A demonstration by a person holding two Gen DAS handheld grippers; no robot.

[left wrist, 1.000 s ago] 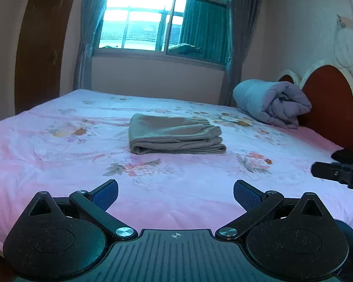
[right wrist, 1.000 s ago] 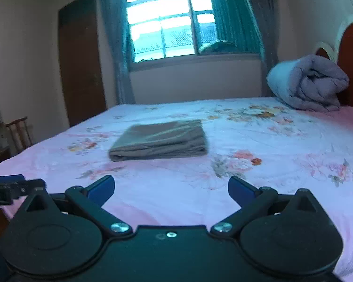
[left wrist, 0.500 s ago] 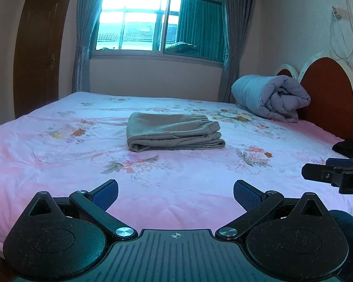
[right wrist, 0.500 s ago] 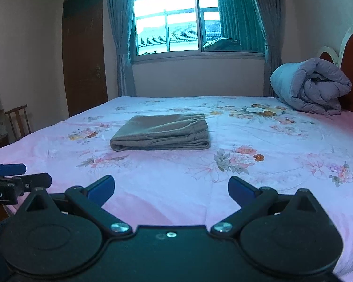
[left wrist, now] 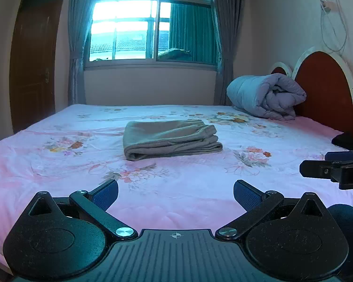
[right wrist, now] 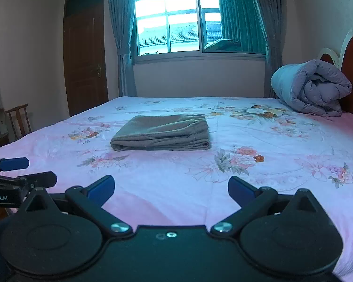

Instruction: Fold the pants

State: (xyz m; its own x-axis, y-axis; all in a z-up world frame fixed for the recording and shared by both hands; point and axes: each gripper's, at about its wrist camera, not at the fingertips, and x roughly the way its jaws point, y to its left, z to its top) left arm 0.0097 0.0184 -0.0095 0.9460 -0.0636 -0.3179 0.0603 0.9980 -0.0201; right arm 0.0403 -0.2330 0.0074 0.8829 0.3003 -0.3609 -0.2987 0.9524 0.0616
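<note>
The grey-brown pants [left wrist: 170, 138] [right wrist: 162, 132] lie folded into a compact stack in the middle of the pink floral bed sheet [left wrist: 58, 164] [right wrist: 282, 145]. My left gripper [left wrist: 175, 193] hangs open above the bed's near edge, well short of the pants, nothing between its blue pads. My right gripper [right wrist: 170, 189] is likewise open and empty, level with the left. Each gripper shows at the other's frame edge: the right gripper [left wrist: 334, 170] at the right of the left wrist view, the left gripper [right wrist: 14, 176] at the left of the right wrist view.
A rolled grey-blue duvet [left wrist: 266, 96] [right wrist: 310, 89] rests against the red headboard [left wrist: 322, 87] at the right. A dark garment [left wrist: 348, 138] lies at the bed's right edge. A window [right wrist: 197, 21], a wooden door [right wrist: 86, 56] and a chair [right wrist: 18, 119] stand beyond the bed.
Both grippers have tilted up and drawn slightly back, so the window and walls show more. The pants have not moved. Both grippers stay open.
</note>
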